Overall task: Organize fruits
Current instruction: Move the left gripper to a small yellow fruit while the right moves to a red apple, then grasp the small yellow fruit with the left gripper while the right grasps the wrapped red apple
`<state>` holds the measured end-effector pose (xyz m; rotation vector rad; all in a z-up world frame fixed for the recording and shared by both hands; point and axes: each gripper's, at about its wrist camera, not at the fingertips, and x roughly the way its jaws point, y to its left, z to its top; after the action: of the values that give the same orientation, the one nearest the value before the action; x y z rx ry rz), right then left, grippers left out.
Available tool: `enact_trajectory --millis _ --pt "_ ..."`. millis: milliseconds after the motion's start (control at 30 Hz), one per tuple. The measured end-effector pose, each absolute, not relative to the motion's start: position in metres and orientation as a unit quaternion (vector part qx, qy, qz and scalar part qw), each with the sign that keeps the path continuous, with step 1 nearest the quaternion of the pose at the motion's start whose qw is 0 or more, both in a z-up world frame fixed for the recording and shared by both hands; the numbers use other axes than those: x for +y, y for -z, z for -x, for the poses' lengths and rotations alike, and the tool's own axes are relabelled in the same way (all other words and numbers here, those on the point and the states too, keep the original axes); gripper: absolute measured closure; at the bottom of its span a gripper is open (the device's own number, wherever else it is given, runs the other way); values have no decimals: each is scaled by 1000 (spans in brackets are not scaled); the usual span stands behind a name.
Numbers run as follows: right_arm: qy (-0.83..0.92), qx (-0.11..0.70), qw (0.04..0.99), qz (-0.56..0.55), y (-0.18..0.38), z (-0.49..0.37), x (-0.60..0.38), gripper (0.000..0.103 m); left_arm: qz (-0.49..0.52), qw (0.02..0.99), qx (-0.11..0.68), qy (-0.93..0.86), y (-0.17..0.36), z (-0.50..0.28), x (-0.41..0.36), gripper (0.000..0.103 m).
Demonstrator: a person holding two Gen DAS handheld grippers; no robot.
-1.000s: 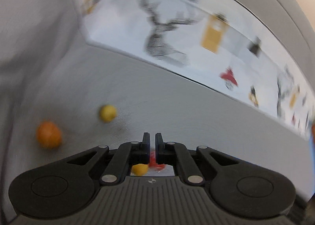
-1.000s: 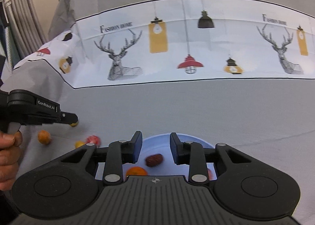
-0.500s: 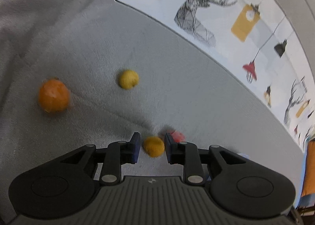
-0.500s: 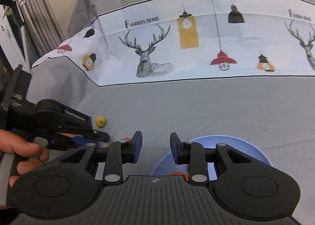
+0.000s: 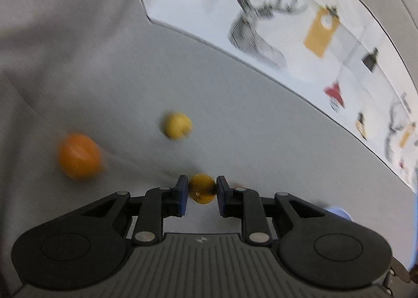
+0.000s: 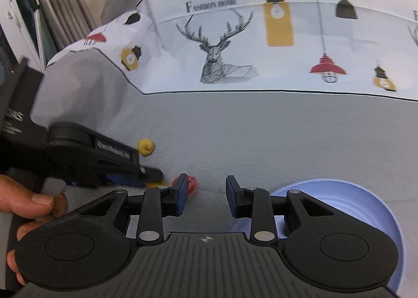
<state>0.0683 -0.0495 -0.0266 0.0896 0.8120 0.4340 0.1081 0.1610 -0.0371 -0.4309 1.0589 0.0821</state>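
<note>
Fruits (image 5: 177, 125): four; bowl (image 6: 365, 201): one.

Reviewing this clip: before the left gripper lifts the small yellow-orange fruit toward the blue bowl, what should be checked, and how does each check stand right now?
1. Small yellow-orange fruit sits between the left gripper fingers: ok.
2. Both pads firmly pressing the fruit: cannot tell; they flank it closely, but the frame is blurred.
3. Red fruit beside it is outside the grasp: ok.
4. Right gripper is open and empty, not blocking: ok.
5. Blue bowl has room: cannot tell; the right gripper hides its inside.
6. Yellow fruit and orange lie apart from the grasp: ok.
</note>
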Motion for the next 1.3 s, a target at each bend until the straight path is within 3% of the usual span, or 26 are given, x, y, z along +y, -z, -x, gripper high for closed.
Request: enact_trajectory --millis 200,367,633,833,1300 --pt "-227 400 888 -1 39 -82 -16 56 193 833 515 -57 42 -110 168 78" --pt "-223 413 883 26 55 -92 9 56 201 832 515 -57 43 -112 173 78" --pt "-216 433 873 55 77 -105 25 58 202 829 520 -50 46 -116 171 77" --pt "-215 425 877 69 80 -106 25 70 190 829 523 -46 48 -119 166 77" --pt "-200 406 891 35 67 -96 15 70 158 839 519 -47 42 -117 157 77"
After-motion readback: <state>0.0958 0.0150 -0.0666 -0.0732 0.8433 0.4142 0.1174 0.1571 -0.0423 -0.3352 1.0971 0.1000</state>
